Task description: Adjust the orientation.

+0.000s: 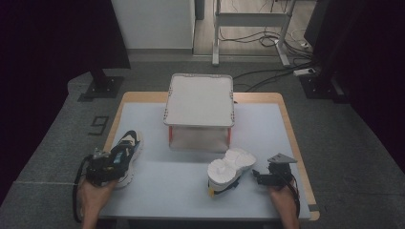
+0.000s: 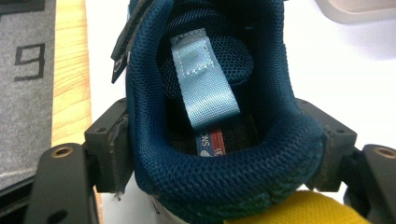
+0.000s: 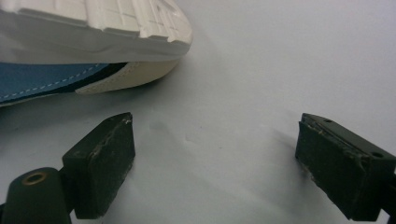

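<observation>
The left gripper straddles the heel of the blue shoe, its jaws set on either side of the padded collar — in the left gripper view the pads sit right against the knit on both flanks, so I read them as closed on the heel, though how firmly they squeeze is hard to tell. In the high view that shoe lies at the lower left of the white table, toe pointing up the frame, with the left gripper over its back end. The second shoe lies tipped over at lower centre-right, its white sole turned upward, just in front of the white box. The right gripper rests beside it with jaws spread wide and nothing between them — its view has the sole's toe at upper left, apart from the pads. A shoe like this is probably light; the mesh collar is soft and will give, so the stiffer heel counter lower down looks the surer hold.
</observation>
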Available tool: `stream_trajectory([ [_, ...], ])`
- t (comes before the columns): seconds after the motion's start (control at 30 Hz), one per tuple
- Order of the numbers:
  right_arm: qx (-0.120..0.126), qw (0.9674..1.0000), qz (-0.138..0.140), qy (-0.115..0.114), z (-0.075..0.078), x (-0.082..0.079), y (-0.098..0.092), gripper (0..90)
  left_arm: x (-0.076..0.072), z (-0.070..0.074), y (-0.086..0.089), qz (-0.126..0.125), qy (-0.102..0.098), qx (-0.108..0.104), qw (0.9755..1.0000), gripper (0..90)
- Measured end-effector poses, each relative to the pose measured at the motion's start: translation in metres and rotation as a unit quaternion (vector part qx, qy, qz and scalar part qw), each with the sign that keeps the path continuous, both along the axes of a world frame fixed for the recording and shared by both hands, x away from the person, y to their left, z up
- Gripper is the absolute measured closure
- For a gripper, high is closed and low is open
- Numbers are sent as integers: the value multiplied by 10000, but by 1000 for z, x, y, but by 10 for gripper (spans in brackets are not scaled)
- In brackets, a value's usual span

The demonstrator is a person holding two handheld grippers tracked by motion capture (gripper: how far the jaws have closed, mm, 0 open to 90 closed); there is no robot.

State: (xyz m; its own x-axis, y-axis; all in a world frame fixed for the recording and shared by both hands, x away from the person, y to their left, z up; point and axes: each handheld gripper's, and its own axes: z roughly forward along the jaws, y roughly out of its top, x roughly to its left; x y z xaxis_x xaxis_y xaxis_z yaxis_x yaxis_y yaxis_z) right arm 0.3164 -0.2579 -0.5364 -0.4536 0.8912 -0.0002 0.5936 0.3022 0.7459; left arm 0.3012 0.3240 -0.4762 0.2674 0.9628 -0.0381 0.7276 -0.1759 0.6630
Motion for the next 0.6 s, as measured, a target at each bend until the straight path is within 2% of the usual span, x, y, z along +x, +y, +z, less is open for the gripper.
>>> stream_trajectory([
  [0.13, 4, 10000, -7, 5, 0, 0, 0, 113, -6, 6, -10, -326, -6, -53, 9995, 260],
  [0.2, 3, 10000, -5, 4, 0, 0, 0, 113, -7, 7, -12, -389, -14, -63, 9992, 262],
  [0.3, 2, 10000, -4, 2, 0, 0, 0, 113, -16, 17, -22, -627, -69, -99, 9980, 263],
  [0.4, 2, 10000, -3, 3, 0, 0, 0, 113, -24, 25, -27, -766, -136, -218, 9967, 264],
  [0.6, 5, 10000, -3, 7, 0, 0, 0, 113, -38, 36, -42, -956, -238, -188, 9950, 264],
])
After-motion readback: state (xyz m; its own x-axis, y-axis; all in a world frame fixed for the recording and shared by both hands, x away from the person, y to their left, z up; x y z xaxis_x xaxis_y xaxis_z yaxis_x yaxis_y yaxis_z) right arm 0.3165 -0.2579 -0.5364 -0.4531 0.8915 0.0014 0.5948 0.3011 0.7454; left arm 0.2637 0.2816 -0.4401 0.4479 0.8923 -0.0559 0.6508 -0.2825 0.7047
